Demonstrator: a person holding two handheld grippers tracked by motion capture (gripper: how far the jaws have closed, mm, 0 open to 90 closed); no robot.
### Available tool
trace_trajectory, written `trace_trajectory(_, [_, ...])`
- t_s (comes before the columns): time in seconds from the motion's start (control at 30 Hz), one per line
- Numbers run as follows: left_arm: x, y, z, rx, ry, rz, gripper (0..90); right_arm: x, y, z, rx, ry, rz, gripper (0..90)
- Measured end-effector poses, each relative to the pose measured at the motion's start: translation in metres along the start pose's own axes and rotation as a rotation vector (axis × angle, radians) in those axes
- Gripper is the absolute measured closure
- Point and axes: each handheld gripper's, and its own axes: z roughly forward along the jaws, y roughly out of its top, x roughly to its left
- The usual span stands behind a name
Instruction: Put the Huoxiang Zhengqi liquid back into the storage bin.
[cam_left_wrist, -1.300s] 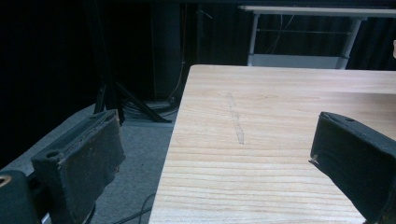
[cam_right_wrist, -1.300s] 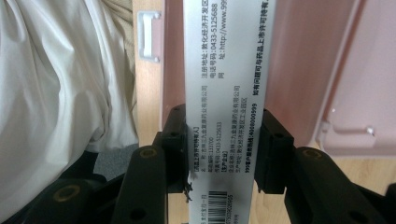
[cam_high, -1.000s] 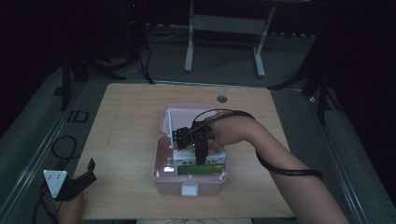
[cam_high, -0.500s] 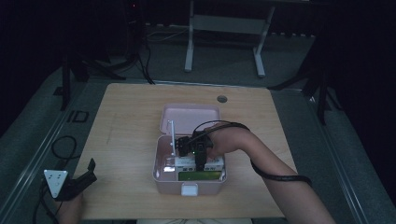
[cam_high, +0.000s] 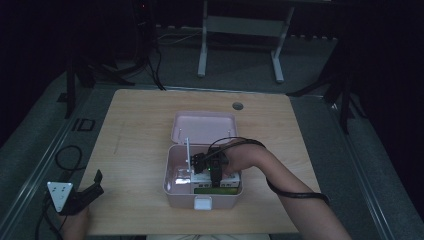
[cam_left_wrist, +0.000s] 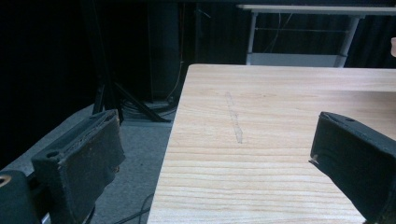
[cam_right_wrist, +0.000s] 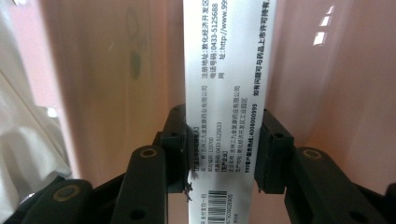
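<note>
Item: white medicine carton (cam_right_wrist: 226, 93), being clamped edgewise by the right gripper (cam_right_wrist: 223, 154) inside the pink storage box (cam_high: 172, 187), presumably for slotting beside other packs. Left gripper (cam_high: 82, 195) is being held wide apart, idle, at the table (cam_high: 140, 125) corner.

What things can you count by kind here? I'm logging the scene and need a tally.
Pink box with open lid: 1
White packet held by the right gripper: 1
Grippers: 2, left and right
Wooden table: 1
Other packets lie in the box, too dim to count.
Total: 5
</note>
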Motion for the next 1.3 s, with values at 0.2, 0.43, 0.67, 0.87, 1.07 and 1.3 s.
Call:
trace_trajectory(0.2, [0.0,0.0,0.0,-0.001,-0.002,0.0,2.7,0.0,0.001,0.01,0.002,0.019,-0.013,61.9])
trace_trajectory(0.43, [0.0,0.0,0.0,0.0,-0.003,0.002,2.7,-0.001,0.002,0.019,0.0,0.038,-0.014,61.8])
trace_trajectory(0.67, [-0.001,0.0,0.0,0.0,-0.003,0.005,2.7,-0.001,0.004,0.021,-0.008,0.039,-0.014,61.5])
trace_trajectory(0.87, [-0.001,0.0,0.001,0.003,-0.001,0.006,2.7,0.0,0.001,0.016,-0.017,0.044,-0.015,55.5])
trace_trajectory(1.07, [-0.001,0.0,0.001,0.002,0.0,0.006,2.7,0.001,-0.006,-0.003,-0.036,0.026,-0.01,53.8])
trace_trajectory(1.3, [-0.001,0.0,0.001,0.003,0.002,0.007,2.7,0.001,-0.029,-0.046,-0.126,-0.049,0.032,50.5])
